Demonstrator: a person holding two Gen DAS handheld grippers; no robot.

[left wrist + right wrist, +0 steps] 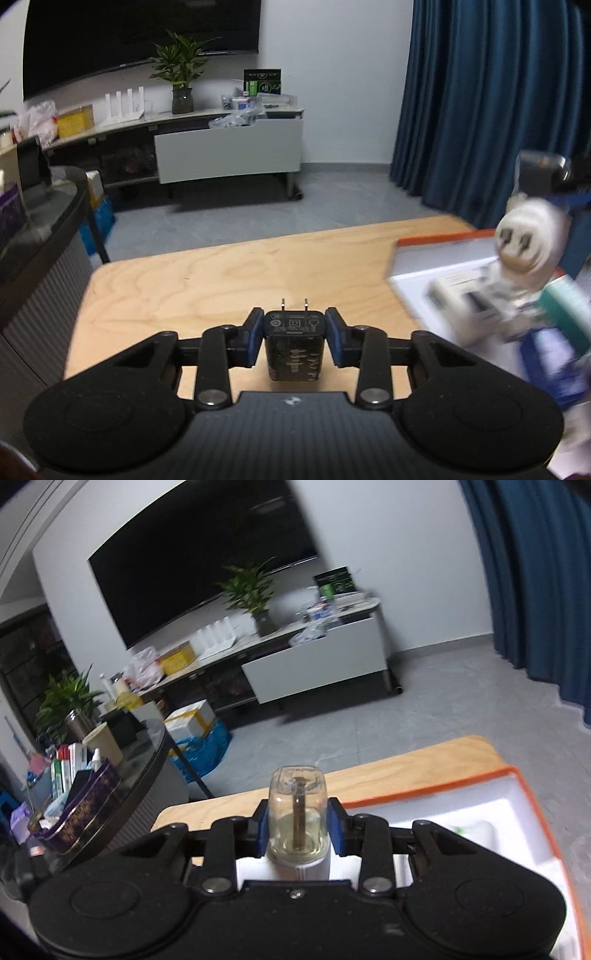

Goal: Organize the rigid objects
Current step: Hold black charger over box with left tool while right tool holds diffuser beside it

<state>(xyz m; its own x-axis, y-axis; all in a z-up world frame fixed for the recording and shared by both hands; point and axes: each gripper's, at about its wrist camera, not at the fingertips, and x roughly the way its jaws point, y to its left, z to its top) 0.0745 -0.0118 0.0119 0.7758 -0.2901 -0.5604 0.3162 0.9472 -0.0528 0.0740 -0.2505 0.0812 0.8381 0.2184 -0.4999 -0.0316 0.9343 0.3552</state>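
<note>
Left gripper [294, 334]: jaws clamped on black charger [294, 343], raised above wooden table [221, 273]. Right gripper [297, 825]: jaws clamped on clear-capped bottle [297, 821], above the table's right edge, beside orange-rimmed box [524, 786].

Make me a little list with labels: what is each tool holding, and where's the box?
left tool: shut on the black charger, prongs pointing away
right tool: shut on the clear-topped bottle, yellowish liquid inside
surface: wooden table
box: orange-rimmed white box, on the table's right side
blur: right side of the left view, contents unclear
</note>
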